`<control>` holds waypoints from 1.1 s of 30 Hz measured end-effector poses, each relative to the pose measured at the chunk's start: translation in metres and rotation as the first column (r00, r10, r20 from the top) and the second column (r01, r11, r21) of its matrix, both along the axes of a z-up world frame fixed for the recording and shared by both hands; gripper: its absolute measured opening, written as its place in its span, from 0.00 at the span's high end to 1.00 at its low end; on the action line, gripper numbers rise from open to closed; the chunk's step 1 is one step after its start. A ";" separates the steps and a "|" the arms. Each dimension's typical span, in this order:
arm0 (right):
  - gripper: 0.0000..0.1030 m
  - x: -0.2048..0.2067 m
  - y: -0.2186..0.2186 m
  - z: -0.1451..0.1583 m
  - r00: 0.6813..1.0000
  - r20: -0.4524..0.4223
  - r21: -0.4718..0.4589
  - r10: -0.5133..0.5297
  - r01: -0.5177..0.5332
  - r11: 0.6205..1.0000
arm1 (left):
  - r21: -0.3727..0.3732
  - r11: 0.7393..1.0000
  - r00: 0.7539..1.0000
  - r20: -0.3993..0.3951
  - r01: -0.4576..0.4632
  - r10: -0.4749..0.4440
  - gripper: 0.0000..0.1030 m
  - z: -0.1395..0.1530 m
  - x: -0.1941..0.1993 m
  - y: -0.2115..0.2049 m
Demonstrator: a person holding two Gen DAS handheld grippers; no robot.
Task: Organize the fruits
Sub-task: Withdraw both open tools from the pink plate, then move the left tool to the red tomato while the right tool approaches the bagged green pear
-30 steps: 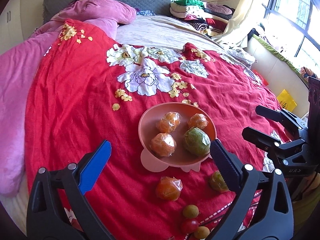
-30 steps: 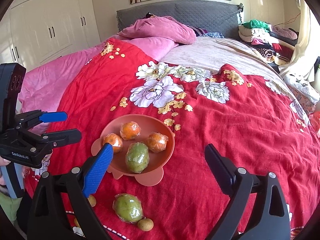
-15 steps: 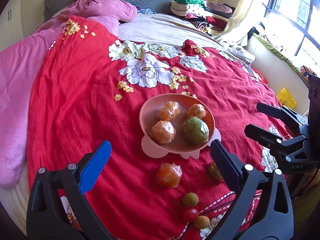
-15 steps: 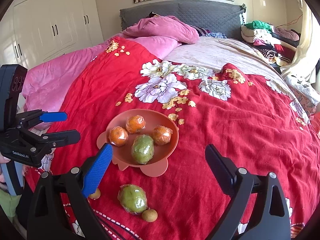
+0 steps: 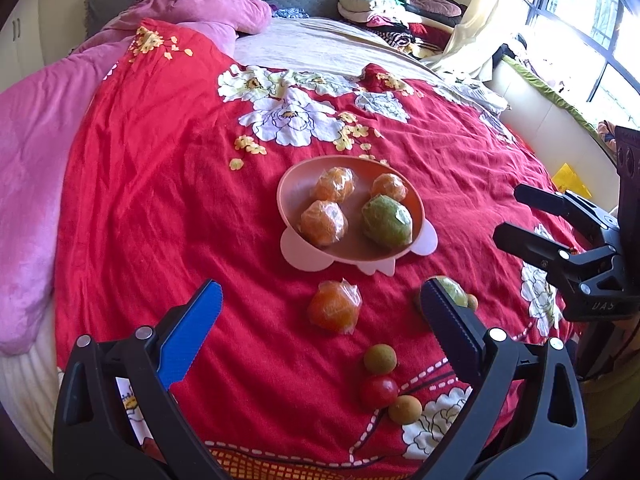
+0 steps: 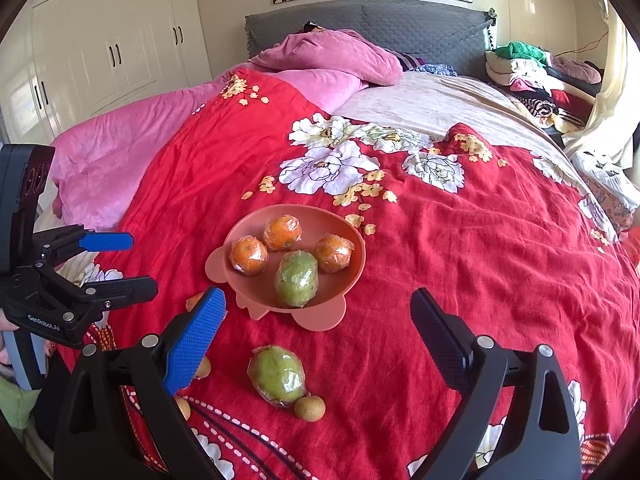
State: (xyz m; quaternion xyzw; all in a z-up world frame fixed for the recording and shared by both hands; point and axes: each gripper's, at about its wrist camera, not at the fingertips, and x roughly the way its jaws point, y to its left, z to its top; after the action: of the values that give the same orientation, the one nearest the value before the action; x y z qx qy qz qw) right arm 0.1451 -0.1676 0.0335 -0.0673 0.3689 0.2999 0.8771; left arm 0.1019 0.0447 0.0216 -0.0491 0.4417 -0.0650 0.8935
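My two wrist cameras look from the bed's [image 5: 132, 184] foot edge toward its headboard [image 6: 400, 28], sharing the pink bowl [image 5: 294, 196] nearby.

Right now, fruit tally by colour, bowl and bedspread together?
wrapped orange fruit: 4
wrapped green fruit: 2
small tan fruit: 3
small red fruit: 1
Total: 10

Bright window [image 5: 580, 20] daylight, glare, fisheye-warped edges.
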 end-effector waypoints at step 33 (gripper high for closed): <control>0.09 -0.032 -0.008 -0.014 0.999 -0.032 -0.011 0.006 -0.007 1.000 | 0.008 0.996 0.990 -0.108 0.091 -0.089 0.10 -0.035 -0.048 -0.028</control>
State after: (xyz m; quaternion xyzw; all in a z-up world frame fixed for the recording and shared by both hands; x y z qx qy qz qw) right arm 0.1129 -0.1761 0.0197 -0.0685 0.3841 0.3019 0.8698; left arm 0.0536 0.0165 -0.0136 -0.0269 0.4911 -0.0998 0.8649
